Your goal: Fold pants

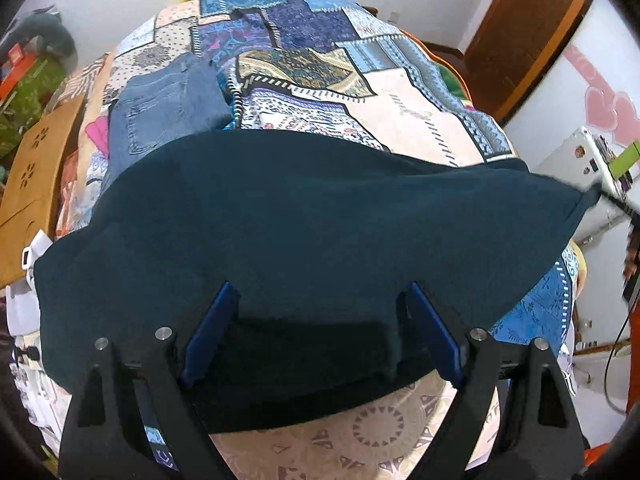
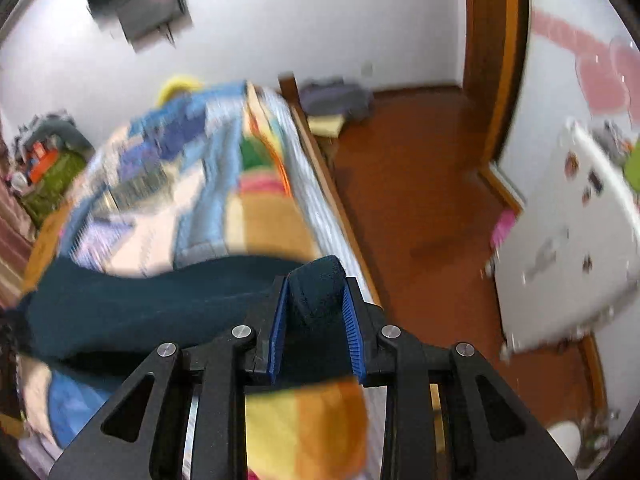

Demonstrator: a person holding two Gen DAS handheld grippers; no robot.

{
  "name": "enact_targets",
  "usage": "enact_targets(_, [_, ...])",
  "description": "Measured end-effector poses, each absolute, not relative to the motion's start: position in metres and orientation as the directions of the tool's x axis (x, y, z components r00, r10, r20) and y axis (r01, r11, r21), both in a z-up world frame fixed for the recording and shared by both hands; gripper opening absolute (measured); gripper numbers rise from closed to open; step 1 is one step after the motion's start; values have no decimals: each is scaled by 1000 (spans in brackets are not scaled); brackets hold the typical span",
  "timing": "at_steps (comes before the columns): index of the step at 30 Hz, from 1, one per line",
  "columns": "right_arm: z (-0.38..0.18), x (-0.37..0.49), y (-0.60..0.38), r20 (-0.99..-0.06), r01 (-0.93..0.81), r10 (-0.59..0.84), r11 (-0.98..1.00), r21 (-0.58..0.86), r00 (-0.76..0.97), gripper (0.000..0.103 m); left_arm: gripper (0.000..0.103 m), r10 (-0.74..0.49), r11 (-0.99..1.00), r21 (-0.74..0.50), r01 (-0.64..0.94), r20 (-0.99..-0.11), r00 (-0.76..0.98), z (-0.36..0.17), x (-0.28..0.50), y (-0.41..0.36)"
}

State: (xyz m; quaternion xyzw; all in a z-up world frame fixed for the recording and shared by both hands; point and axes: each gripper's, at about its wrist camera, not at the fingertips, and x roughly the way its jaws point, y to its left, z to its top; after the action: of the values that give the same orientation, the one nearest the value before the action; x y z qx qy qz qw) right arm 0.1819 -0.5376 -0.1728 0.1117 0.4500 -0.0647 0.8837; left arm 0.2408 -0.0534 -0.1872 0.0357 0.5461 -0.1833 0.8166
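A bunched corner of the dark teal pants (image 2: 316,296) is clamped in the right tool (image 2: 316,330); the left tool (image 1: 320,320) is spread wide over them on the bed (image 1: 400,120).

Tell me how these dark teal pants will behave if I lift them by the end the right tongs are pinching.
Likely floppy: the dark teal pants drape in soft curves over the patchwork bedspread. The fabric bunches between the right tongs, so it should sag without support from the left tongs, whose fingers stand apart. Its fuzzy-looking surface probably grips rather than slips.
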Motion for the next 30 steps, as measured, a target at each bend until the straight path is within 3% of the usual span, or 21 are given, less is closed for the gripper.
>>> enact_targets(4, [-197, 179, -539, -861, 256, -32, 960, 115, 508, 28, 88, -250, 945, -135, 297, -884, 394, -176, 238, -42])
enact_targets(6, [-195, 180, -537, -870, 271, -70, 960, 75, 488, 38, 88, -239, 955, -127, 269, -866, 439, -167, 237, -32])
enact_targets(10, [-166, 190, -529, -831, 291, -179, 957, -21, 527, 47, 88, -205, 973, -109, 204, -817, 539, -143, 236, -2])
enact_targets(14, [-135, 207, -502, -783, 214, -144, 977, -14, 605, 50, 88, -136, 989, -71, 127, -767, 627, -120, 238, 36])
enact_targets(22, [-88, 263, -359, -698, -144, 121, 989, 26, 705, 52, 89, 48, 995, -27, -96, -716, 696, -101, 249, 150])
enact_targets(30, [-111, 327, -199, -722, -483, 394, 870, 94, 569, 56, 89, 79, 958, -86, -274, -838, 540, -162, 288, 262])
